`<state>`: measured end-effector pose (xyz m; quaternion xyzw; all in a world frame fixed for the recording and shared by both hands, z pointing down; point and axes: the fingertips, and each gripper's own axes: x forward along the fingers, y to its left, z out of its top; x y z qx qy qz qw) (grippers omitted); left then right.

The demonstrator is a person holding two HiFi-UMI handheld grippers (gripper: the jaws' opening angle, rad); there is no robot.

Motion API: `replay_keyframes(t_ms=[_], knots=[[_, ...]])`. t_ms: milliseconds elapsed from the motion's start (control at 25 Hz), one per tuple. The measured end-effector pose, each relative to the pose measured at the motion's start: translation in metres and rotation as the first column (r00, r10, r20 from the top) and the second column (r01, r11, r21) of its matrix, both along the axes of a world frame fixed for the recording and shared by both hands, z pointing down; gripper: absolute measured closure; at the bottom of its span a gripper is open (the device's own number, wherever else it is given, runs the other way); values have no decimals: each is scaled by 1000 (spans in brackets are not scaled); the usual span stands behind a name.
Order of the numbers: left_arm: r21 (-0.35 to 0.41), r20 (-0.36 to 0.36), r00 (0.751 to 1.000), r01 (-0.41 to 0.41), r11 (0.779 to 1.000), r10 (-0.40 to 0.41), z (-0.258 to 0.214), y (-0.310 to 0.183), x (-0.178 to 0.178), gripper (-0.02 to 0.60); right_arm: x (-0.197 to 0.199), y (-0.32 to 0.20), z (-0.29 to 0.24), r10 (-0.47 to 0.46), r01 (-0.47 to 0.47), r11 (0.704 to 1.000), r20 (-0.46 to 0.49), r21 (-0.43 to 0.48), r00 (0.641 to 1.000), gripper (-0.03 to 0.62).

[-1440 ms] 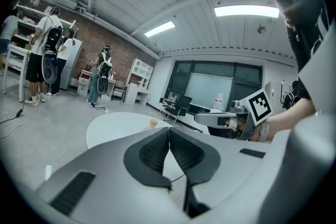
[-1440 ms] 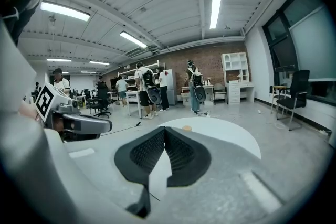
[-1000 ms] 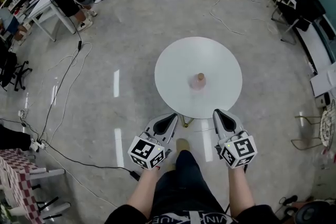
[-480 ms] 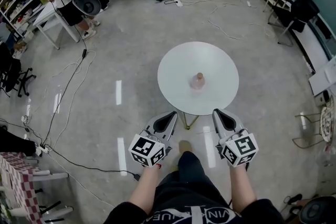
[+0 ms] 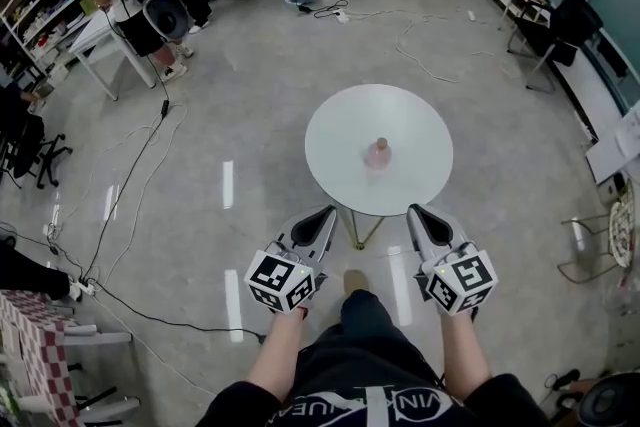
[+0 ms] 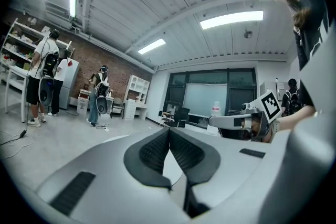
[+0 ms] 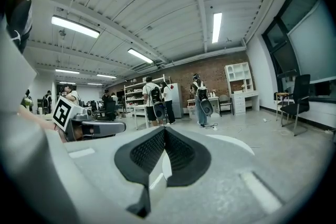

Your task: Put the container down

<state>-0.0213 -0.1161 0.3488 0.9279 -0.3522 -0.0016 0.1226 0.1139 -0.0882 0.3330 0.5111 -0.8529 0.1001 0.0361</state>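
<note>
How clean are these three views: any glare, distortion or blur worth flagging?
Head view: sharp, edges bent, light streaks glaring on the glossy floor; the container on the white table reads clearly. Left gripper view: heavy fisheye, dark corners, ceiling lamp blown out. Right gripper view: the same fisheye and dark corners.

White table (image 5: 340,130), pink container (image 5: 378,154), glossy grey floor (image 5: 250,65)

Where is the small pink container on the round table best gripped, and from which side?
Grip the container round its pink body, below the brownish top, coming level from the table's near edge. It stands upright and alone, so that side looks free.
</note>
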Motion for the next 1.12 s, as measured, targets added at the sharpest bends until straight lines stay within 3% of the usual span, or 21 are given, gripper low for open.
replay_keyframes(t_ms=[600,1120], knots=[[28,-27,1000,-3,1000,3,-15,-2,-5,568,0,5,-21,9,-8,999,-29,42,1000,588],[11,-38,999,-9,1000,9,-6,-13,-9,568,-4,-1,-9,7,-6,1000,-40,15,999,588]])
